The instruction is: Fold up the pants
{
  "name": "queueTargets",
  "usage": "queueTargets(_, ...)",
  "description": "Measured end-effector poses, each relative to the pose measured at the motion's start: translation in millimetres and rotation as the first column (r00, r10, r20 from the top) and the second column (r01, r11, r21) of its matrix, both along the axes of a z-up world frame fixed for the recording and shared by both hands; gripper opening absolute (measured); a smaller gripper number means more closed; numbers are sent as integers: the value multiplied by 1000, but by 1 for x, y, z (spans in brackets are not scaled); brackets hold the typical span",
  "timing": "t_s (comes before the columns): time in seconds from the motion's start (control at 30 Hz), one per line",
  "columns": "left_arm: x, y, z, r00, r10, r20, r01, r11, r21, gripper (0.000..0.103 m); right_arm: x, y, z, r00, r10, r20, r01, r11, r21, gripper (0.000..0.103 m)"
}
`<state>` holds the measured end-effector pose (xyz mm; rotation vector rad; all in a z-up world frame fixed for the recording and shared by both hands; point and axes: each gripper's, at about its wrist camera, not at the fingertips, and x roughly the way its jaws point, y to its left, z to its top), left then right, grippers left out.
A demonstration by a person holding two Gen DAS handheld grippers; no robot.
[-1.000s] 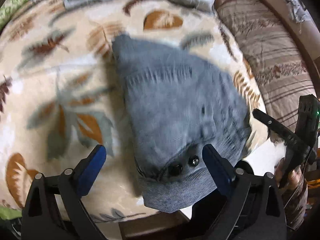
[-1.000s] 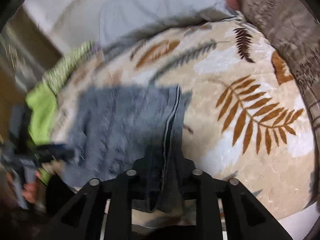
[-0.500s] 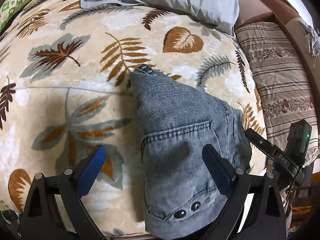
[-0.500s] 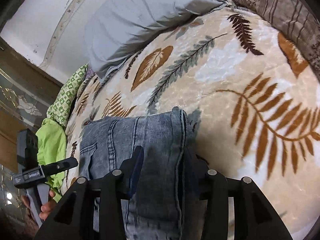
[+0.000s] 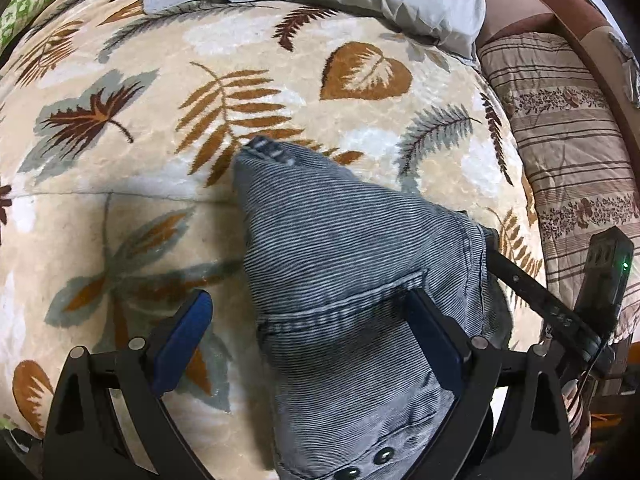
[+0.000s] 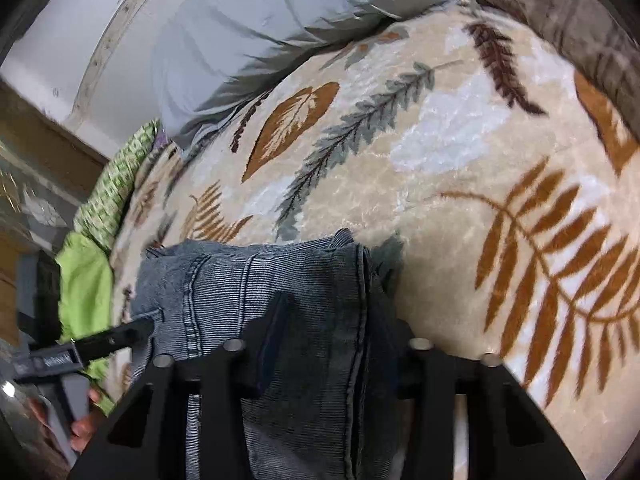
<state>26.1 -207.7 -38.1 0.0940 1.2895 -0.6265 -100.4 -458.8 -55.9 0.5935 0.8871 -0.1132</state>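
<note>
— Where are the pants (image 5: 352, 280) lying?
— On the leaf-print blanket (image 5: 120, 208), bunched into a folded heap; the waist end is running off the bottom edge.
— What is the left gripper (image 5: 312, 340) doing?
— Its blue pads (image 5: 184, 336) are standing wide apart, clamping nothing, the denim lying between them.
— And the right gripper (image 6: 332, 344)?
— Its fingers are straddling a thick fold of denim, but cloth is hiding one pad; I cannot tell if it is clamping.
</note>
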Motion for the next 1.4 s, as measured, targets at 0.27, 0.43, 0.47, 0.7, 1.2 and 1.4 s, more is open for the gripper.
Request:
queueTargets(0.27,12,-16,-9,998,18,57,-22,998,67,67,6,2,2,999,21,-34,-26,989,-143,10)
queueTargets(0.43,13,-13,-6,999,18,45,-21,998,60,68,3,-1,-8,999,11,-45,-16,994,-106,16)
queueTargets(0.47,13,-9,-3,999,18,41,-20,998,53,67,-3,-4,-3,1000,11,-21,-13,998,-68,16)
queueTargets(0.7,-12,34,12,999,18,-44,-20,999,-43,67,-38,8,29,990,81,119,-82,997,0,17)
queueTargets(1.2,-41,47,-36,998,29,-54,-29,1000,-8,103,-46,36,-19,989,140,36,-139,990,-28,14)
queueTargets(1.4,-31,64,-13,996,21,-90,-30,995,-98,102,-71,-2,-6,989,16,149,-41,985,166,65)
